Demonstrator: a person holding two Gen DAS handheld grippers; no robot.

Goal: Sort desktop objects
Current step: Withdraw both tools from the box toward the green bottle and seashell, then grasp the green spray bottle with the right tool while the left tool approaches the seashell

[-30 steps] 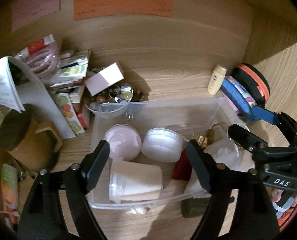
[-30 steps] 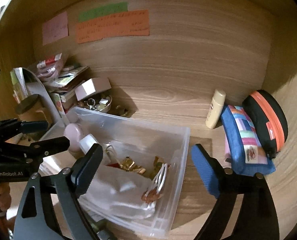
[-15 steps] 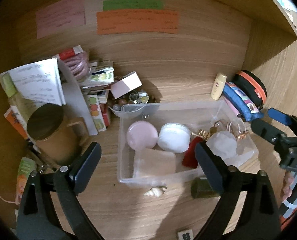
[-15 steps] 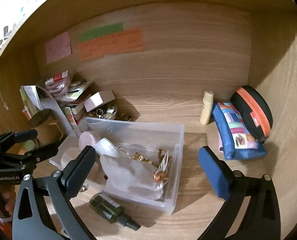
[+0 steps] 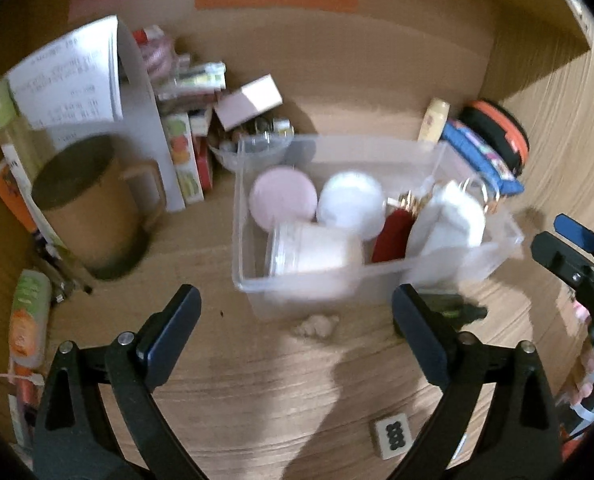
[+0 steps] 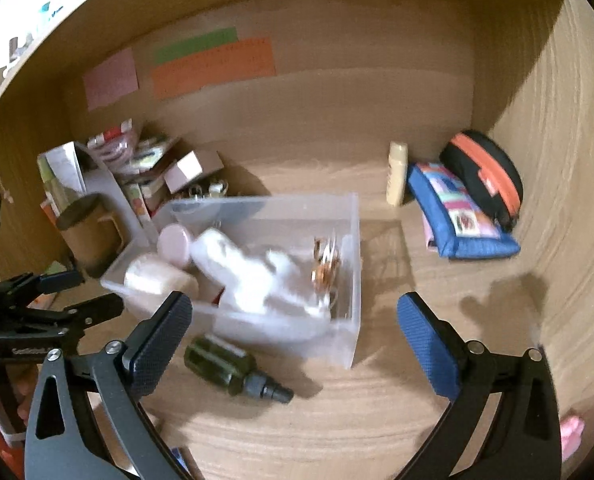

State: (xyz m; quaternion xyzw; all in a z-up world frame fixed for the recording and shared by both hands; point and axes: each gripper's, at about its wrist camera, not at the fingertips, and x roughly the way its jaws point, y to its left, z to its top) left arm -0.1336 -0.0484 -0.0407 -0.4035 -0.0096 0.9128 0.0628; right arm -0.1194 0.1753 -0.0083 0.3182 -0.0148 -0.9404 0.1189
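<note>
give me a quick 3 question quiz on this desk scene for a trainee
1. True or false: the dark green bottle lies inside the clear bin.
2. What stands upright against the back wall beside the blue pouch? A) cream tube B) mug C) pink jar
3. Fill in: both the left hand-held gripper and the right hand-held gripper are ____ and hold nothing.

Key: 1 false, it lies on the desk in front of the bin; 2 A, the cream tube; 3 open.

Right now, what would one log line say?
left gripper: open | right gripper: open | bin: filled | bottle: outside bin
</note>
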